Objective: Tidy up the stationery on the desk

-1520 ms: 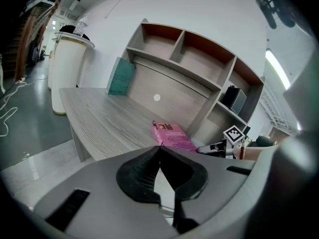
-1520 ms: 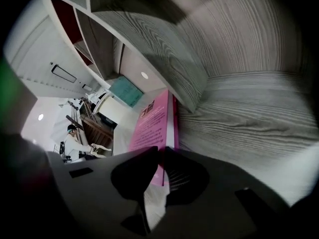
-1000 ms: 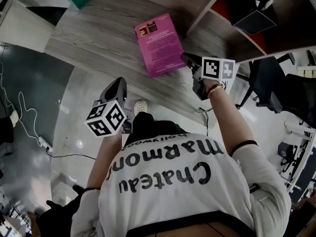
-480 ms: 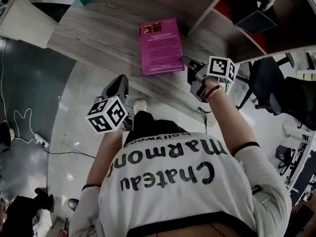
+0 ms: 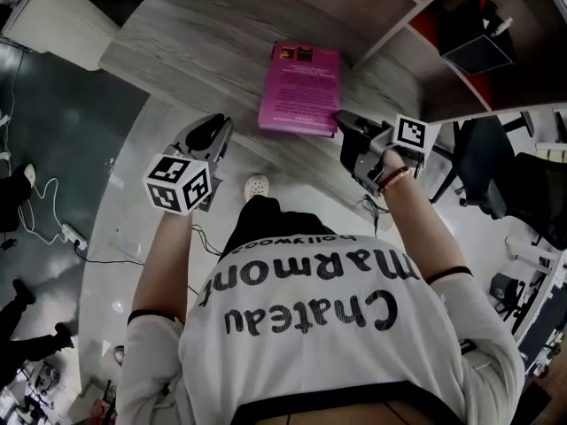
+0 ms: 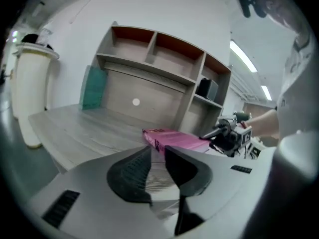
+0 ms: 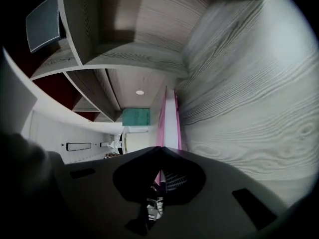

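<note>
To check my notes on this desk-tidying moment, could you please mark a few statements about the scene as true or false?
1. The pink book lies flat on the wooden desk. True.
2. The left tongs grip the book. False: they are empty and away from it, their jaws slightly apart, having just been opening.
3. The right tongs are shut on the book's near corner. True.
4. The teal object lies on top of the book. False: it stands upright at the far end of the desk, apart from the book.
</note>
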`<state>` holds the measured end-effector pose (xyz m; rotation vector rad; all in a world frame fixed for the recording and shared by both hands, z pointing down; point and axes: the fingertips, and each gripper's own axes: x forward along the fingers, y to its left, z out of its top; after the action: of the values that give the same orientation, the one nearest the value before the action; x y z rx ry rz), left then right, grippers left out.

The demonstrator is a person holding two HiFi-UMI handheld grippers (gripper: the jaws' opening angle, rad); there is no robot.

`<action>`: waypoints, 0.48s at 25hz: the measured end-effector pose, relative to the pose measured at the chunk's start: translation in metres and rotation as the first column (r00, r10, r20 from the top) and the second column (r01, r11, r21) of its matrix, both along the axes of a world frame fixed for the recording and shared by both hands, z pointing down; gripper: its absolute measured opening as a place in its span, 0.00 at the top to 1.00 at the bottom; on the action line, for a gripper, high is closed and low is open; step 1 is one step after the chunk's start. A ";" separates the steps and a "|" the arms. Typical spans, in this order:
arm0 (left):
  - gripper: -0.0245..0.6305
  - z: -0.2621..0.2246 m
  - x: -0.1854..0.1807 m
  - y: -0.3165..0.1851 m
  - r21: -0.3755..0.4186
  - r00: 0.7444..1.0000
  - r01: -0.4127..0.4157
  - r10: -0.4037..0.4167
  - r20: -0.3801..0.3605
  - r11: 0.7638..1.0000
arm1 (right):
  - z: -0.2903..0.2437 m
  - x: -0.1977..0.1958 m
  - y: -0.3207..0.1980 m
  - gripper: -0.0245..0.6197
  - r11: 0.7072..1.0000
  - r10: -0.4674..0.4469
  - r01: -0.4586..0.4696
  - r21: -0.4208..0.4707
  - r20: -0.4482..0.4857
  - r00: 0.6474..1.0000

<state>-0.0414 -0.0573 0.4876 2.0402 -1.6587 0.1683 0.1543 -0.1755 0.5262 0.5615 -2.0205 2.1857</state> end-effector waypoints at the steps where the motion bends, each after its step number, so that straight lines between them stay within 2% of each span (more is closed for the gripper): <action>1: 0.77 0.004 0.001 -0.005 -0.006 0.997 -0.064 0.064 0.049 0.998 | -0.001 0.000 0.002 0.94 1.000 -0.001 0.001 -0.015 0.010 1.000; 2: 0.65 0.009 0.003 -0.010 -0.017 0.986 -0.132 0.133 0.101 0.991 | -0.002 0.002 0.003 0.94 1.000 -0.001 0.002 -0.029 0.017 1.000; 3: 0.58 0.016 0.006 -0.017 -0.035 0.966 -0.200 0.203 0.160 0.979 | -0.002 0.005 0.003 0.94 0.999 -0.001 0.002 -0.041 0.022 1.000; 4: 0.56 0.026 0.009 -0.023 -0.064 0.933 -0.266 0.273 0.233 0.962 | -0.003 0.008 0.003 0.94 0.999 -0.001 0.002 -0.054 0.026 1.000; 5: 0.55 0.037 0.010 -0.029 -0.103 0.881 -0.330 0.346 0.323 0.938 | -0.004 0.010 0.004 0.94 0.998 0.000 0.002 -0.067 0.031 1.000; 6: 0.55 0.050 0.011 -0.034 -0.152 0.802 -0.394 0.419 0.426 0.907 | -0.005 0.010 0.005 0.94 0.997 -0.002 0.005 -0.079 0.035 0.999; 7: 0.55 0.062 0.013 -0.039 -0.205 0.694 -0.454 0.488 0.529 0.867 | -0.006 0.011 0.006 0.94 0.996 -0.008 0.011 -0.087 0.035 0.999; 9: 0.55 0.079 0.021 -0.050 -0.282 0.457 -0.547 0.563 0.689 0.788 | -0.007 0.013 0.008 0.94 0.995 -0.021 0.023 -0.092 0.026 0.999; 10: 0.55 0.082 0.025 -0.058 -0.292 0.367 -0.577 0.561 0.742 0.763 | -0.007 0.015 0.009 0.94 0.995 -0.023 0.025 -0.094 0.023 0.999; 11: 0.55 0.083 0.028 -0.068 -0.282 0.309 -0.599 0.541 0.782 0.749 | -0.008 0.017 0.009 0.94 0.995 -0.020 0.022 -0.096 0.019 1.000; 12: 0.55 0.081 0.030 -0.077 -0.261 0.275 -0.616 0.514 0.813 0.743 | -0.009 0.018 0.009 0.94 0.995 -0.014 0.016 -0.098 0.016 1.000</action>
<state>-0.0111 -0.1342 0.5688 2.7895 -1.2092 1.6499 0.1727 -0.1664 0.5175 0.5176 -1.9054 2.2722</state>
